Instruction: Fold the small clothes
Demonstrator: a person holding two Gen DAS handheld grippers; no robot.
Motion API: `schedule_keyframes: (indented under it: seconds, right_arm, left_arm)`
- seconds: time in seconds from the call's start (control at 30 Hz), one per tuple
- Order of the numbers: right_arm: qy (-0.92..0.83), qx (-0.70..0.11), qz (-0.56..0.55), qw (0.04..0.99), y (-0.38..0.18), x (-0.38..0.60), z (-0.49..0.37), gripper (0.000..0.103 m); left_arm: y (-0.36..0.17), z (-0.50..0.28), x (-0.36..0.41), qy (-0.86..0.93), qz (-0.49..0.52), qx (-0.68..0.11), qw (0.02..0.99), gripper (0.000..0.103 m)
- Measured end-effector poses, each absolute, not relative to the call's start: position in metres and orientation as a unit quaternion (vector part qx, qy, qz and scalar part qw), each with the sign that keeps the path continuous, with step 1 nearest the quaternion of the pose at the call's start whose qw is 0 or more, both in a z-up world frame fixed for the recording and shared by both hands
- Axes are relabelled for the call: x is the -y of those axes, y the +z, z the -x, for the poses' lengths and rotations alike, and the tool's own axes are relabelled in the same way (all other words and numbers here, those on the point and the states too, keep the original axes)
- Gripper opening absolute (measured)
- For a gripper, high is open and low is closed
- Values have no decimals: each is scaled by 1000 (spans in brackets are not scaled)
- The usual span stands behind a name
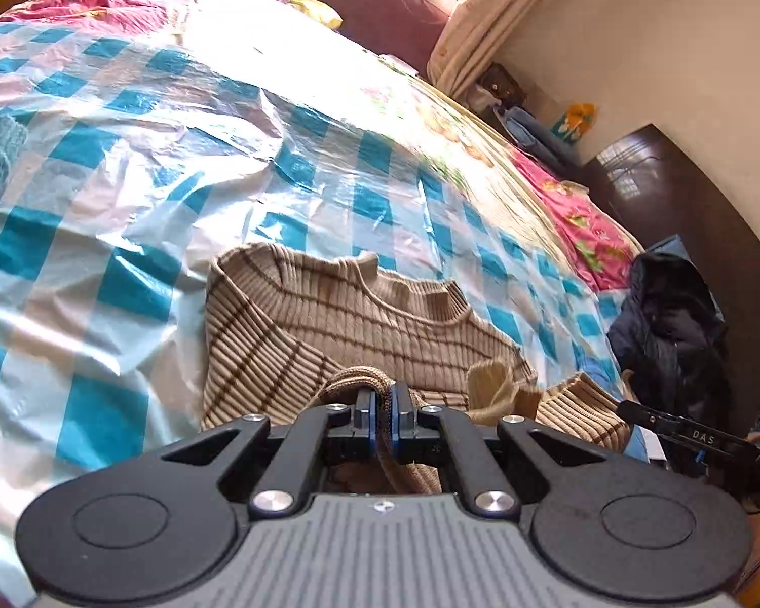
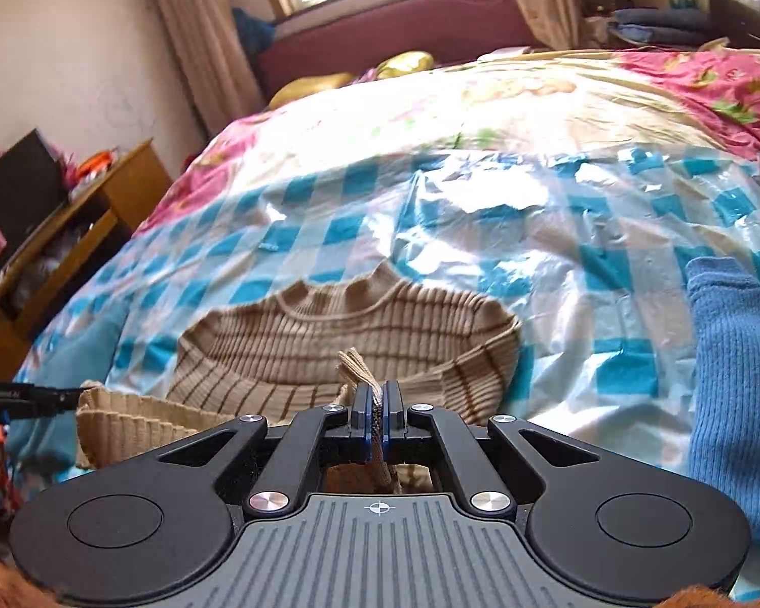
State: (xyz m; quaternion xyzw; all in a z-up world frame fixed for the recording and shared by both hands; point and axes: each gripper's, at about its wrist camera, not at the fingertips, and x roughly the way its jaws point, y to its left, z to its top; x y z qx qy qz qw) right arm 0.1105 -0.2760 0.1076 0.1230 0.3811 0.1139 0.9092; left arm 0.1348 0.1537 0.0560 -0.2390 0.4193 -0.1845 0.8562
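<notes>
thing: tan striped sweater point(image 1: 359, 324) on the bed's blue checked plastic sheet point(image 1: 126, 192) | left gripper point(image 1: 380, 413) pinches its bottom edge | right gripper point(image 2: 378, 405) pinches it too | feel: soft, light, floppy | hold: the hem corners

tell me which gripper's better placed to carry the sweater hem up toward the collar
Neither alone, probably: the left gripper and right gripper are both shut on the near hem of the striped sweater, collar straight ahead, so both should likely move together.
</notes>
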Motion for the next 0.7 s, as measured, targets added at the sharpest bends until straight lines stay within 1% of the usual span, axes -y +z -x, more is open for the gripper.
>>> schedule_keyframes:
  seconds: [0.1, 0.17, 0.27, 0.37, 0.5, 0.6, 0.7]
  right_arm:
    - [73, -365, -145, 917, 89, 288, -137, 2]
    - [52, -361, -153, 919, 67, 290, -154, 2]
    - [35, -392, -146, 908, 29, 285, -177, 2]
    - [25, -421, -145, 895, 0, 281, -181, 2]
    - [30, -413, -146, 898, 5, 283, -175, 2]
    - [27, -412, -144, 899, 8, 283, -177, 3]
    - [31, -413, -150, 898, 9, 282, -180, 3]
  left_arm:
    - [31, -159, -156, -139, 239, -416, 866, 12]
    - [7, -169, -157, -111, 232, -431, 865, 12]
    - [-21, -174, -157, -89, 223, -456, 857, 12]
    - [-16, -173, -163, -102, 240, -451, 853, 12]
    - [-4, -180, -169, -102, 246, -435, 860, 12]
    - [-8, -183, -174, -96, 280, -431, 853, 13]
    - [-18, -181, -182, -96, 332, -437, 831, 21]
